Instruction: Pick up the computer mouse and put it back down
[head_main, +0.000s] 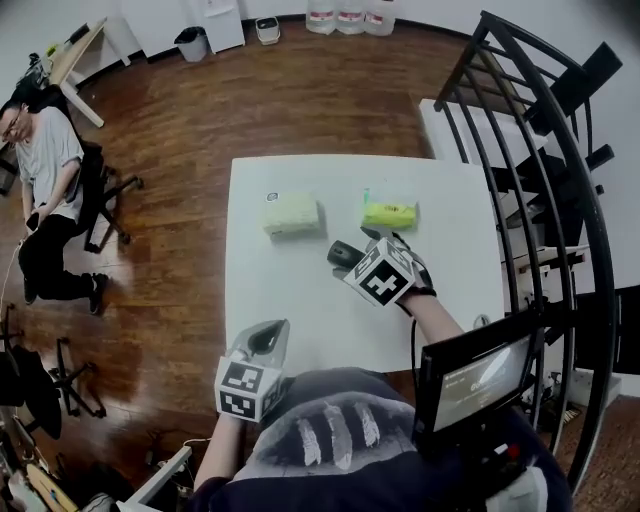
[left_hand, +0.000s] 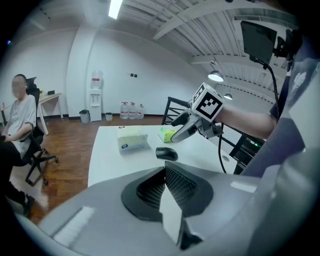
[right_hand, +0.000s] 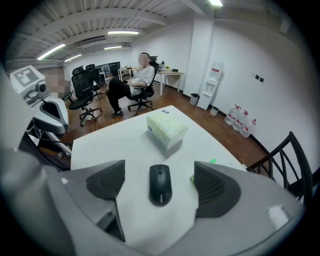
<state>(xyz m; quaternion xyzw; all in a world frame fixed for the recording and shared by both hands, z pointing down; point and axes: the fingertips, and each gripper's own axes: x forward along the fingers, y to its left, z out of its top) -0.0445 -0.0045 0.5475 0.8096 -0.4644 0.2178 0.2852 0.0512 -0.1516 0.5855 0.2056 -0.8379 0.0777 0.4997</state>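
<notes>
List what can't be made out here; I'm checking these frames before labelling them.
Black computer mouse: head view, partly covered by the open right gripper.
Green flat packet: right gripper view, mostly behind that gripper's jaw.
Pale rectangular tissue pack: print too small, every view.

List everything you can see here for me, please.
table: one, white, on the wood floor
computer mouse: one, black, on the table, untouched
tissue pack: one, pale yellow, on the table beyond the mouse
packet: one, bright green, right of the tissue pack
water bottles: three, clear, by the far wall
seated person: one, grey shirt, office chair at left
chair: one, black metal, right of the table
left tool: one, grey, jaws together, empty
right tool: one, grey, jaws open either side of the mouse
</notes>
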